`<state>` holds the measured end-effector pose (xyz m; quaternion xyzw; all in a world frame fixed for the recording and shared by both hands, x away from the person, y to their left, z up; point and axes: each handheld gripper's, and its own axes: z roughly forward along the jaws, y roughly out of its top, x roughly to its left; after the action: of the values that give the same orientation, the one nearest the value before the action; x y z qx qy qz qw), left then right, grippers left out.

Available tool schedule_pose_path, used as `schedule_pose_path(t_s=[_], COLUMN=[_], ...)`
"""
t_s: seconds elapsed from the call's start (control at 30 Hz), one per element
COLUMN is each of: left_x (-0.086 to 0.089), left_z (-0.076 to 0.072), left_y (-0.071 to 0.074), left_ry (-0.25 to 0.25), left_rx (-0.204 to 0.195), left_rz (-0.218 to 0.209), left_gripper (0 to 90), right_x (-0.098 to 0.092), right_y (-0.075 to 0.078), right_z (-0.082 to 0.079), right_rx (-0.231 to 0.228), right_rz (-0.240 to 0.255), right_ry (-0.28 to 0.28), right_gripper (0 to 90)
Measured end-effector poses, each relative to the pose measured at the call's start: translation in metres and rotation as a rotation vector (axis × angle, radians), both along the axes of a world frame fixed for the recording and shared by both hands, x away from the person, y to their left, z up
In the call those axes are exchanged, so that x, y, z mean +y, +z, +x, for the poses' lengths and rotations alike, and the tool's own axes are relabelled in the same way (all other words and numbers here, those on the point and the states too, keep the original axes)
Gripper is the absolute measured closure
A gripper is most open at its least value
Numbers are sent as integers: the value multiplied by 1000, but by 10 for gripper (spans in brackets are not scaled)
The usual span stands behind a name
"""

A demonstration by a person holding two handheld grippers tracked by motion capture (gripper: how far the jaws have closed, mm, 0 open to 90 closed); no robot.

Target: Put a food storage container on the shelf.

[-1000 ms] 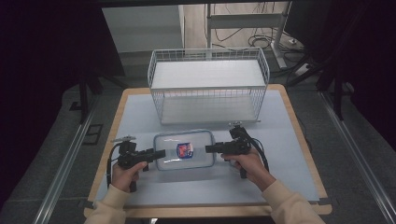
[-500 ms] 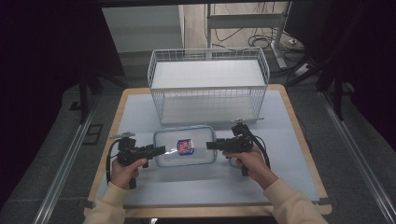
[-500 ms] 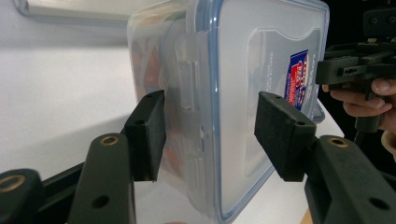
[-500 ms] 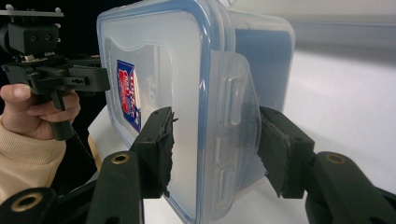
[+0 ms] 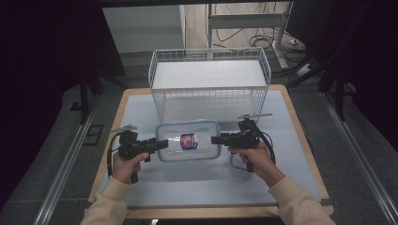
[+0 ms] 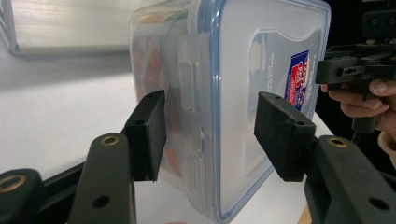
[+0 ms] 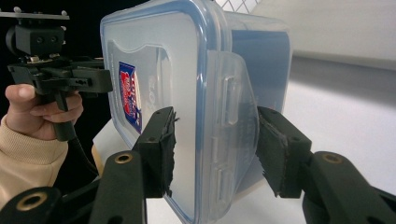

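Observation:
A clear plastic container (image 5: 188,140) with a blue-rimmed lid and a red and blue label hangs just above the table, held level between both grippers. My left gripper (image 5: 164,144) is shut on its left end. In the left gripper view the jaws (image 6: 208,135) straddle the container (image 6: 233,70) at a side latch. My right gripper (image 5: 213,139) is shut on the right end. In the right gripper view it (image 7: 215,149) grips across the container (image 7: 159,56) at the latch flap. Each gripper view shows the other hand and gripper beyond the lid.
A white wire basket (image 5: 209,54) stands at the back of the table, directly behind the container. A pale blue mat (image 5: 206,187) covers the wooden tabletop. Dark floor and metal rails flank the table.
Both grippers have carried the container up and away from the person, toward the basket. It lay lower and nearer the front edge a second ago.

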<state>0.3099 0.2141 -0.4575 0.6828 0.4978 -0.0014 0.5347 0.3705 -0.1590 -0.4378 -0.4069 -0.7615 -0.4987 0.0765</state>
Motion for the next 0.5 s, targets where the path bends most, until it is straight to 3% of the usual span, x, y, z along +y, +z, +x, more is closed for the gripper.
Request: schedule_pose_path(t_s=[0.5], left_x=[-7], left_z=[9], left_y=[37], left_ry=[-2], left_rx=[-72], left_rz=[8], left_gripper=[453], right_x=[-7], right_y=[37], right_z=[5], right_rx=[-86], right_rz=[14], right_ry=[-9], right_gripper=[494])
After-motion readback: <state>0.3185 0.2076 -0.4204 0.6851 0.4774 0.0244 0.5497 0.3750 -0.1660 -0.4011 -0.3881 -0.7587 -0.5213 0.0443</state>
